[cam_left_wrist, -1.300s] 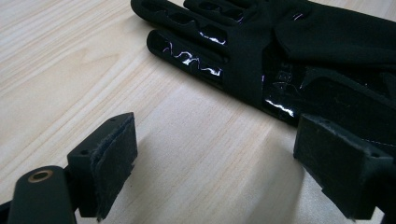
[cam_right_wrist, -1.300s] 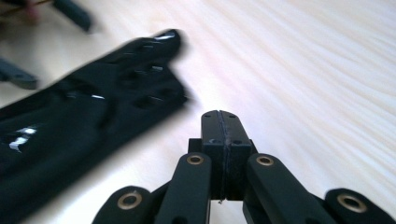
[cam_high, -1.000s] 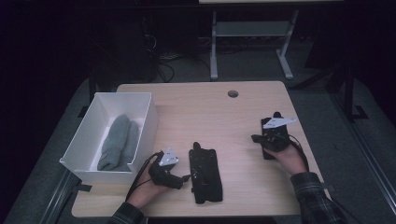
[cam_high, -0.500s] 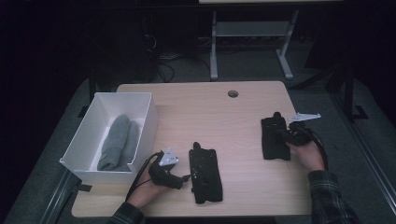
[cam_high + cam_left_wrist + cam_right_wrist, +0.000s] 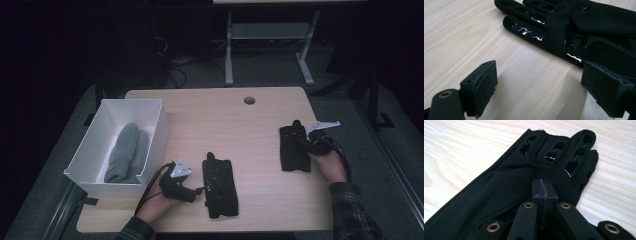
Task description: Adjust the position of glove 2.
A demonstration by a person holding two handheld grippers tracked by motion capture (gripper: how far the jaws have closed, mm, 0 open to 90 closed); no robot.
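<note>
Left of frame: white bin [image 5: 95, 150] holding 2 grey gloves [image 5: 127, 152], evidently the drop-off. Lower centre: left gripper [image 5: 192, 191], jaws spread wide, touching nothing, just beside black glove 1 [image 5: 220, 187] as if lined up to grasp. Right: right gripper [image 5: 545, 192], jaws fully closed, resting on black glove 2 [image 5: 294, 147]; whether fabric is pinched cannot be told.

The right gripper [image 5: 543, 192] is pressing its jaws together over the right glove [image 5: 499, 195] — whether fabric is pinched between them is hidden. Beside the left gripper [image 5: 536, 92], the left glove [image 5: 579, 30] is running off the frame's edge.
</note>
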